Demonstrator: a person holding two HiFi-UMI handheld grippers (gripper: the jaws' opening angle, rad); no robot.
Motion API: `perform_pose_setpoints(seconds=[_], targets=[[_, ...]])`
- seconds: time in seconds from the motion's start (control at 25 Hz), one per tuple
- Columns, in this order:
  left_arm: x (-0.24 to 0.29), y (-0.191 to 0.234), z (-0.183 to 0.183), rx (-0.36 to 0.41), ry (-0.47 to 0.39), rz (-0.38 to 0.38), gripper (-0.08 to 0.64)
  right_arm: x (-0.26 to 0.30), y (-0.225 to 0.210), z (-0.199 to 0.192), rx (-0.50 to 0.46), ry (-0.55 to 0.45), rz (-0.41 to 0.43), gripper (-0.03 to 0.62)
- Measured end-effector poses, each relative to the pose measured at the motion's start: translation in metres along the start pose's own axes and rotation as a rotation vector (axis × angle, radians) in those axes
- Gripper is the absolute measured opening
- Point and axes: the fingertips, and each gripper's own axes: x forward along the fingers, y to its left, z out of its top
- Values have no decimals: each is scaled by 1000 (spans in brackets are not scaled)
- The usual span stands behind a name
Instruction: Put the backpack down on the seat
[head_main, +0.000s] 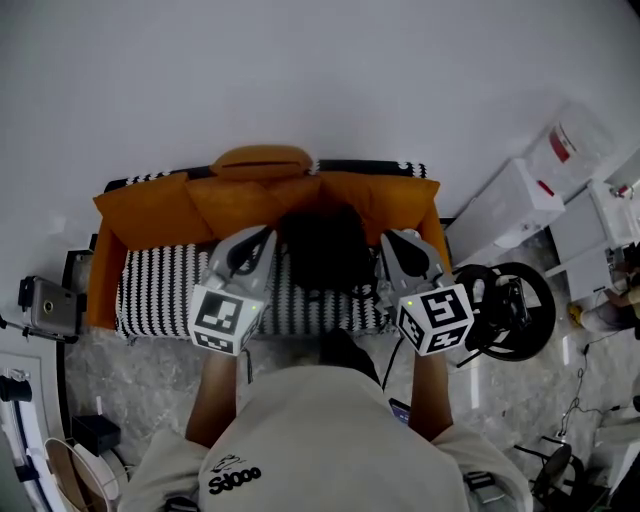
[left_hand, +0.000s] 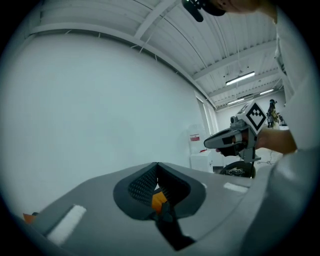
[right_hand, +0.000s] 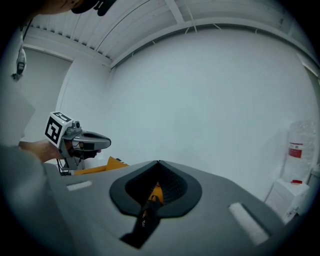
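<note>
Person's shirt (head_main: 330, 430) nearest. Ahead, left gripper (head_main: 258, 245) and right gripper (head_main: 395, 248) are each clamped tight on a black strap (left_hand: 169, 225). The black backpack (head_main: 322, 250) hangs between and below the jaws, equally near both. The striped seat (head_main: 160, 290) lies beneath it, so lowering looks near-vertical.

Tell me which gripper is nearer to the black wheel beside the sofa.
Right. The right gripper is just left of the wheel in the head view; the left gripper is beyond the backpack, farther away.
</note>
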Motion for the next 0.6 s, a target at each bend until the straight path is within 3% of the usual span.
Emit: perform_pose_setpoints(seconds=[0.6], targets=[[5, -6, 9, 15, -3, -19, 11, 5, 6, 1, -37, 24, 28, 2]])
